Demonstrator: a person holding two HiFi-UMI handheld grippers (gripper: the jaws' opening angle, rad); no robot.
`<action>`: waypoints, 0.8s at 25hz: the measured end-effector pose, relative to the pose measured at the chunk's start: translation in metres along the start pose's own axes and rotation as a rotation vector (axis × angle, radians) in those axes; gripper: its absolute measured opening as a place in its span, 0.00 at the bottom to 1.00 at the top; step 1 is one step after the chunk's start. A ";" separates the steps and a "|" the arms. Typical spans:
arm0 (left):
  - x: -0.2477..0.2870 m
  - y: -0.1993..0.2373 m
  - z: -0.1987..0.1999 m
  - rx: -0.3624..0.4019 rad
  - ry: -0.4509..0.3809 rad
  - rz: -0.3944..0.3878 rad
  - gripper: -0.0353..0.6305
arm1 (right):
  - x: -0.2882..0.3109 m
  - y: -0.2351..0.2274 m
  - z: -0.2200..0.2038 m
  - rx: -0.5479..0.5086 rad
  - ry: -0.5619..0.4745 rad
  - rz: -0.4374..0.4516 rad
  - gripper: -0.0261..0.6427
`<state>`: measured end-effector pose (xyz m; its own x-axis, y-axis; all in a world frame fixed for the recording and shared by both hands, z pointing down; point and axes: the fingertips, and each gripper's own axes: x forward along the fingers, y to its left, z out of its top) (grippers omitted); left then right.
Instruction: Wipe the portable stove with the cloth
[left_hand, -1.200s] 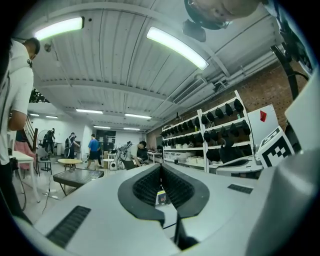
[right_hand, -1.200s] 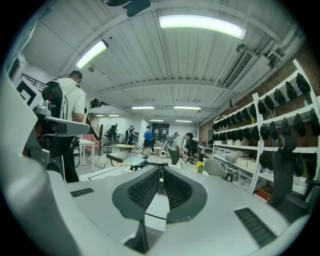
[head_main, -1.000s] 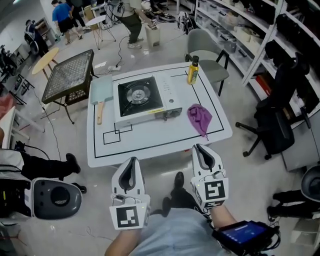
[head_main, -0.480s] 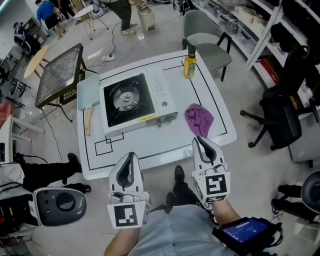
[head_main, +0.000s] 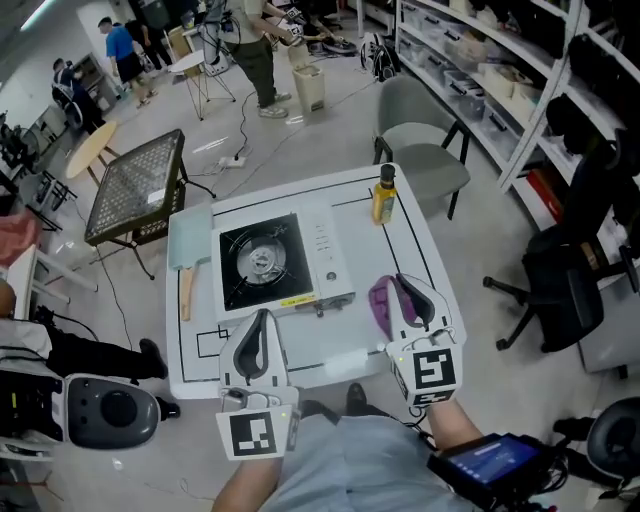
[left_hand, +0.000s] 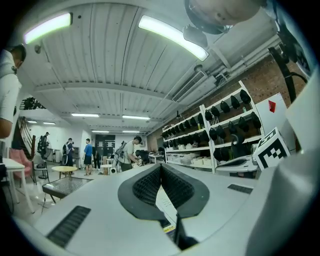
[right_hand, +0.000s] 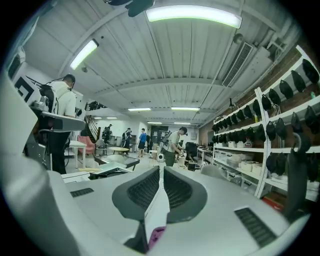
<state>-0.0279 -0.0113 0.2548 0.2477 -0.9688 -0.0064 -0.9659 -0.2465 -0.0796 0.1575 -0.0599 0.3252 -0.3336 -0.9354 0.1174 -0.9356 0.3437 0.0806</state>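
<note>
Hovering my right gripper (head_main: 404, 290) by cloth (head_main: 380, 301) right of stove (head_main: 268, 262), ready to grab; left gripper (head_main: 262, 322) idle. Both jaws closed, empty.

One bench (head_main: 410, 240) bears one stove (head_main: 268, 262), one purple cloth (head_main: 379, 300), one yellow bottle (head_main: 384, 202) and one pale board (head_main: 190, 238), perhaps a chopping board. Two tools: left tool (head_main: 262, 320), right tool (head_main: 405, 290). Two chairs: grey chair (head_main: 425, 160), black chair (head_main: 565, 285).
</note>
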 end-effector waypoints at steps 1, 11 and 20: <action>0.003 0.003 0.000 0.003 -0.002 0.008 0.08 | 0.005 -0.002 0.000 -0.004 -0.002 0.002 0.12; 0.056 0.020 -0.041 -0.015 0.047 0.002 0.08 | 0.055 -0.014 -0.052 0.010 0.110 0.000 0.12; 0.095 0.023 -0.124 -0.069 0.214 -0.019 0.08 | 0.084 -0.013 -0.162 0.037 0.340 0.079 0.42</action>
<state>-0.0364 -0.1123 0.3757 0.2516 -0.9455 0.2068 -0.9658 -0.2591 -0.0095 0.1605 -0.1295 0.4948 -0.3536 -0.8224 0.4456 -0.9139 0.4053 0.0228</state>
